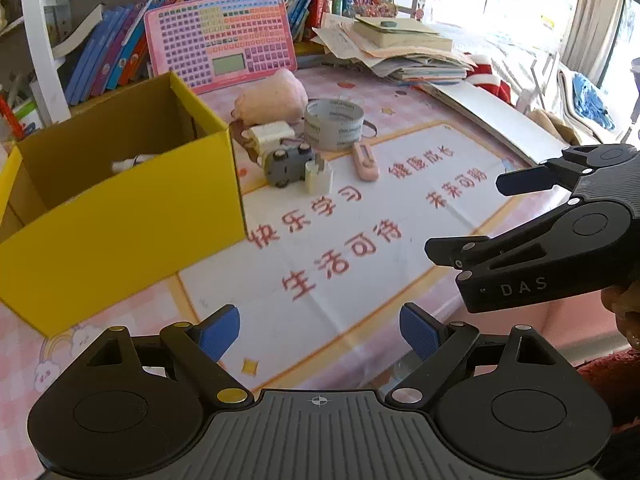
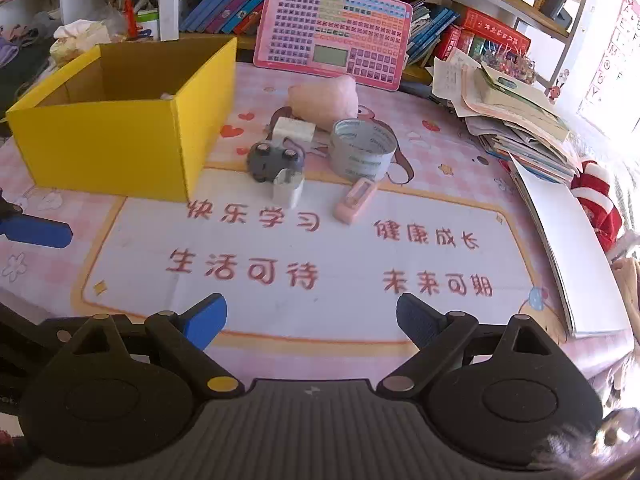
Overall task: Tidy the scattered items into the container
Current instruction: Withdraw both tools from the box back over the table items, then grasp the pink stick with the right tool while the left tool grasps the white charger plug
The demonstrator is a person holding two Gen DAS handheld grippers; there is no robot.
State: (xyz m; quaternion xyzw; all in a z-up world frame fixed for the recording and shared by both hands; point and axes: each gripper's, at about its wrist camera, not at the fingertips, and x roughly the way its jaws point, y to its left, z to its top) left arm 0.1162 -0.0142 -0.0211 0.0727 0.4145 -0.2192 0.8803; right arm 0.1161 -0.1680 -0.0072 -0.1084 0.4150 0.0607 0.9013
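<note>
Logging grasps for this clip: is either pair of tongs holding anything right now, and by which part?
Nothing is held. The left tongs and right tongs are both open over the mat, short of the tape roll and toy car.

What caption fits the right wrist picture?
Open right tongs hover over the mat, facing a tape roll, toy car and yellow box.

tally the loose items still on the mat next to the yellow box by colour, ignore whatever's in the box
pink: 2, the plush toy and the utility knife
white: 2, the charger block and the small plug
grey: 2, the toy car and the tape roll
total: 6
</note>
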